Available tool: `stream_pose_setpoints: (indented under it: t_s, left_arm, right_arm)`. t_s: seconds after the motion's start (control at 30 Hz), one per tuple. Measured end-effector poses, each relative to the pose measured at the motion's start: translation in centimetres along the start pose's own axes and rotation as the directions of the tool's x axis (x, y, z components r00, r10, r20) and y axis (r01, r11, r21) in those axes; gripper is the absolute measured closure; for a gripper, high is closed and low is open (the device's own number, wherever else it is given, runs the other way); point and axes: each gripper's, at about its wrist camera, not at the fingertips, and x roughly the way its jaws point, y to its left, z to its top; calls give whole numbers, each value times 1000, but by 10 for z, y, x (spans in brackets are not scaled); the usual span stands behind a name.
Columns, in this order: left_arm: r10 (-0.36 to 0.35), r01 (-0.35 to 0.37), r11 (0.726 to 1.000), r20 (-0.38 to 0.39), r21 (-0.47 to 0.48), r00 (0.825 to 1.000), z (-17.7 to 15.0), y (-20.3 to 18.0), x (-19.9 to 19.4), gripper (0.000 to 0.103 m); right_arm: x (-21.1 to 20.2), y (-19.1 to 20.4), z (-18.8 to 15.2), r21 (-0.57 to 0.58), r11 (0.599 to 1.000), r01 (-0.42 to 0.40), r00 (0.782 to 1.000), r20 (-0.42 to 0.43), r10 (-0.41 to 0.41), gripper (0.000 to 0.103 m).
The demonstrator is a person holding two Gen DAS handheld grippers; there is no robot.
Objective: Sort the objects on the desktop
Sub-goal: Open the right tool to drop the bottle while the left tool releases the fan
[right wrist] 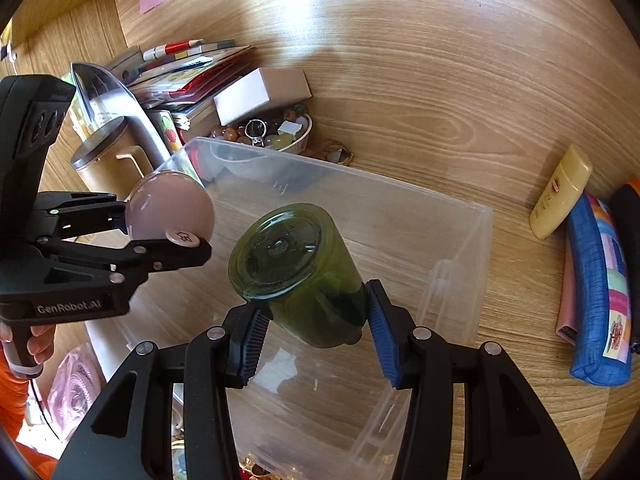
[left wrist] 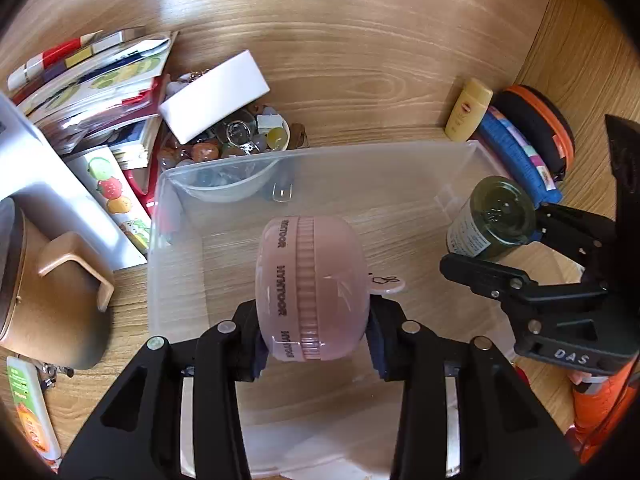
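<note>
Pink round case point(left wrist: 311, 288) is sitting clamped between the left gripper point(left wrist: 316, 344) pads, hanging over the clear plastic bin point(left wrist: 176, 248). Alongside, the right gripper point(right wrist: 316, 332) is squeezing a green glass jar point(right wrist: 296, 276), tilted above that same bin's open interior.

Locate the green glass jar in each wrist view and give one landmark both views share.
Left wrist: green glass jar at right of centre, held in the right gripper.
Right wrist: the jar at centre, bottom facing the camera, between the gripper's blue pads.
Shared landmark: clear plastic bin beneath it.
</note>
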Motion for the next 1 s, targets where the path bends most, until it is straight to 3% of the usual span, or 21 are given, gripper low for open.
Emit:
stream_pose_setpoints:
  t_s: [0.17,0.37,0.43,0.5,0.63,0.83,0.97,1.0]
  left_arm:
    - [19,-19,1000,-24,10,1000,4,-6,11,63]
    - [25,-25,1000,-51,11,998,6,-9,20,63]
    - [27,-27,1000,-54,9,998,5,-9,21,63]
    - [30,-29,1000,-64,9,998,6,-10,23,63]
    - [34,-34,999,-72,4,997,6,-11,23,62]
    - [51,-50,999,-37,19,998,9,-18,13,53]
    - [88,-90,995,34,40,996,12,-26,-3,31]
    - [105,-108,993,52,43,993,12,-27,-7,30]
  right_arm:
    - [1,1,6,-29,997,75,997,5,-75,59]
    - [0,-2,9,-39,997,68,998,5,-68,58]
    - [0,-1,9,-44,997,69,998,4,-69,56]
    - [-1,1,8,-53,996,76,997,8,-76,42]
    - [-1,2,8,-62,996,69,998,10,-69,40]
    - [-5,-1,14,-50,997,50,999,5,-50,40]
    - [-9,-1,18,-41,998,47,999,9,-46,39]
    - [-12,-1,18,-39,998,40,999,16,-39,38]
